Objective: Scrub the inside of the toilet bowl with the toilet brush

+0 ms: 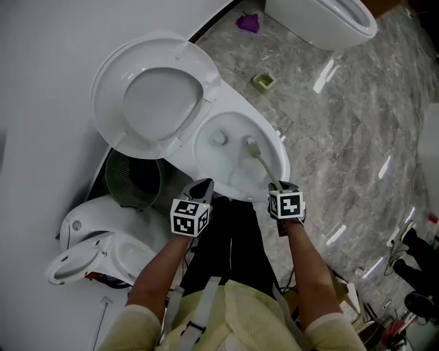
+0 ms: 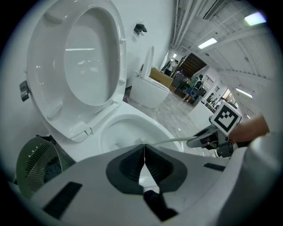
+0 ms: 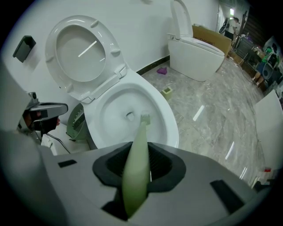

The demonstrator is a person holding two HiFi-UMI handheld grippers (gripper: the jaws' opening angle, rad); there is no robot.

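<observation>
1. Fingers of the right gripper [image 3: 140,164] are clamped on the toilet brush [image 3: 136,170]. Its thick handle fills the gap between the dark pads, so the jaws stand only as far apart as the handle is wide.
2. The brush is smooth and pale green. It is fat at the grip and narrows to a thin neck, ending in a small flat head with short light bristles.
3. Seen from the head view, the brush [image 1: 264,164] slants down from the right gripper [image 1: 280,186] into the basin. Its head sits low inside, just right of the drain hole — whether the bristles touch the porcelain cannot be told.
4. The left gripper [image 2: 144,165] has its jaws pressed together, the tips meeting in a line with nothing between them. In the head view the left gripper [image 1: 201,186] hangs over the near rim, apart from the brush.
5. The toilet bowl [image 1: 280,152] is glossy white and oval, and nothing but the brush is in its basin.
6. Behind the bowl the seat and lid [image 1: 147,96] stand raised, leaning back toward the white wall.
7. A dark green ribbed bin [image 1: 134,179] sits just beside the bowl on its left, partly under the raised seat's edge. A low white fixture [image 1: 89,247] lies nearer the person on that side.
8. To the right spreads the grey marbled floor [image 1: 343,123]. A small green square object [image 1: 263,82] lies on it near the bowl.
9. A purple item [image 1: 248,22] lies farther off by the wall, and a second white toilet [image 1: 322,20] stands beyond it.
</observation>
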